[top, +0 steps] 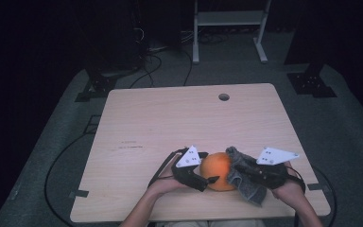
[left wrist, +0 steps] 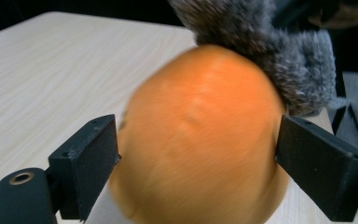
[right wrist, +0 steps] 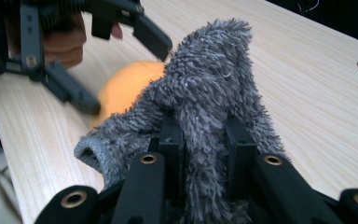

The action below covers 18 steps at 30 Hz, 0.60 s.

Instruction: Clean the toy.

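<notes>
An orange (top: 217,170) lies near the table's front edge, between my two grippers. My left gripper (top: 208,174) reaches in from the left, and its jaws stand on either side of the fruit. In the left gripper view the orange (left wrist: 200,140) is blurred and spans the gap between the two black pads (left wrist: 88,163), with no firm press visible. My right gripper (top: 238,172) is shut on a grey fluffy cloth (top: 248,187). The cloth (right wrist: 209,79) rises from between the right jaws (right wrist: 200,135) and lies against the right side of the orange (right wrist: 126,88).
The wooden table (top: 170,118) has a round cable hole (top: 224,97) near its far edge. Cables trail on the grey floor to the left, and a white metal frame (top: 229,19) stands beyond the table.
</notes>
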Motion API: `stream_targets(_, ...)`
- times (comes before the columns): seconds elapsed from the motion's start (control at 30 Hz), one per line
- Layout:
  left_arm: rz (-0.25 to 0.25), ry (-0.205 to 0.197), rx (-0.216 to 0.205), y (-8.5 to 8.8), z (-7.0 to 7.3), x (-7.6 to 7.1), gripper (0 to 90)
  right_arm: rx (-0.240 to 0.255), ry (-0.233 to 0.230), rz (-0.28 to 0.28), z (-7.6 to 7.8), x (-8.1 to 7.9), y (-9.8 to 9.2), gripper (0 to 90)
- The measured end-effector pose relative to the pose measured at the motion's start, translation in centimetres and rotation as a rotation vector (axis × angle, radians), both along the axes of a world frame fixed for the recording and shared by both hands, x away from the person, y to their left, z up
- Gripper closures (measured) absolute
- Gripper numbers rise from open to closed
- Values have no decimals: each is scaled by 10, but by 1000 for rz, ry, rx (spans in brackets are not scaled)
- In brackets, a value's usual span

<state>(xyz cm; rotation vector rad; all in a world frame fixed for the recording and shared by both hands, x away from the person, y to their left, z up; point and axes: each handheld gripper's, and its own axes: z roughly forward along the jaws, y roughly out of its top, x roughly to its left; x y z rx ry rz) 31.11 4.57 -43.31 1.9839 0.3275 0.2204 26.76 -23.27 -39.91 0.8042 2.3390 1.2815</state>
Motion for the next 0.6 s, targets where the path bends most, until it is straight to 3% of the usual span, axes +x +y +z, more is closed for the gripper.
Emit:
stream_targets(0.13,-10,34,42,-8,-7,0,105,14,16,8,-3,1,-7,721)
stream_targets(0.2,-16,11,66,-12,-11,-2,106,19,28,1,-6,3,-12,721)
stream_targets(0.3,-13,6,67,-13,-10,-4,135,41,51,-26,-11,8,-25,720)
stream_targets(0.43,-6,-8,88,-15,-9,-6,147,8,52,-68,-8,6,-33,720)
stream_targets(0.47,-7,-12,90,-15,-9,-6,159,28,43,-64,-4,4,-33,721)
stream_targets(0.6,-25,-10,85,-14,-8,-6,158,21,10,0,6,-3,-14,718)
